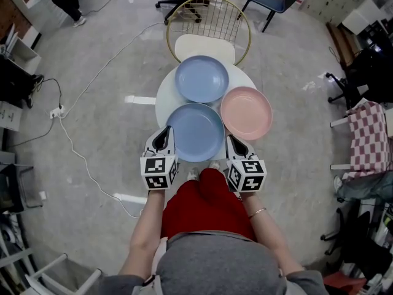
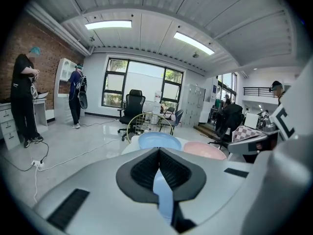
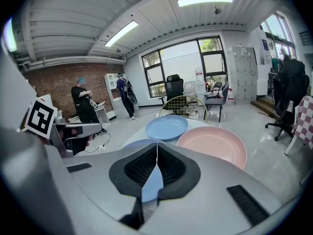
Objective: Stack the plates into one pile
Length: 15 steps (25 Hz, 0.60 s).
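Left gripper [image 2: 159, 153]: jaws are pressing together, holding nothing. Blue plate [image 2: 157, 141] is lying just beyond the tips, and pink plate [image 2: 204, 151] is lying to its right. Wire-backed chair [image 2: 146, 124] is standing behind them, with black office chair [image 2: 133, 106] standing farther off. Person [image 2: 22, 102] and second person [image 2: 77, 94] are standing far left by brick wall [image 2: 49, 62].

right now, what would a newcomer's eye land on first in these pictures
Three plates lie unstacked on a small round white table: the far blue plate by a wire-backed chair, the near blue plate in front of the person, and the pink plate at the right. The left claw and right claw, both shut and empty, flank the near blue plate at the table's near edge.
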### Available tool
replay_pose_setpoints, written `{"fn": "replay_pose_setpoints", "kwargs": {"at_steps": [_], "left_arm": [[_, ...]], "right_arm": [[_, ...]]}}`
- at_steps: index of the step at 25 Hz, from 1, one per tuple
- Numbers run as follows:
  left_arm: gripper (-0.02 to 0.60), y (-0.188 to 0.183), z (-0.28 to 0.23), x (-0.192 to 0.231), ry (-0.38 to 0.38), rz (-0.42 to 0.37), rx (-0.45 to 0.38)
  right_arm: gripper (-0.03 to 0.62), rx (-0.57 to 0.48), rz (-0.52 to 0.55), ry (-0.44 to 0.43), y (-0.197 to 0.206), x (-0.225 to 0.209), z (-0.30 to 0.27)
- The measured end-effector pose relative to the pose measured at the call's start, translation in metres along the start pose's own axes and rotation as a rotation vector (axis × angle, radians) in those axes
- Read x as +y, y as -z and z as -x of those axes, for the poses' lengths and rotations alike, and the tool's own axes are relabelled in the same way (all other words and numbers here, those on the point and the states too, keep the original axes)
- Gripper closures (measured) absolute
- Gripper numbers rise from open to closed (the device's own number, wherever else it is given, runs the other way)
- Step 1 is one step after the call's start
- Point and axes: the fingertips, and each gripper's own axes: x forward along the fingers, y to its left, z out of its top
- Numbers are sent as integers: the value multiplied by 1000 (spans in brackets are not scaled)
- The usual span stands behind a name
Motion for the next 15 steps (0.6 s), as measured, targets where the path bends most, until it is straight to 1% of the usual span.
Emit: {"fn": "replay_pose_setpoints", "kwargs": {"at_steps": [4, 8, 15], "left_arm": [[566, 4, -3, 5, 9, -4, 13], [566, 9, -9, 8, 6, -33, 35], [566, 33, -22, 10, 6, -40, 110]], "right_arm": [[565, 17, 7, 19, 8, -2, -10], [563, 43, 21, 1, 16, 0, -22], [565, 86, 26, -7, 31, -2, -35]]}}
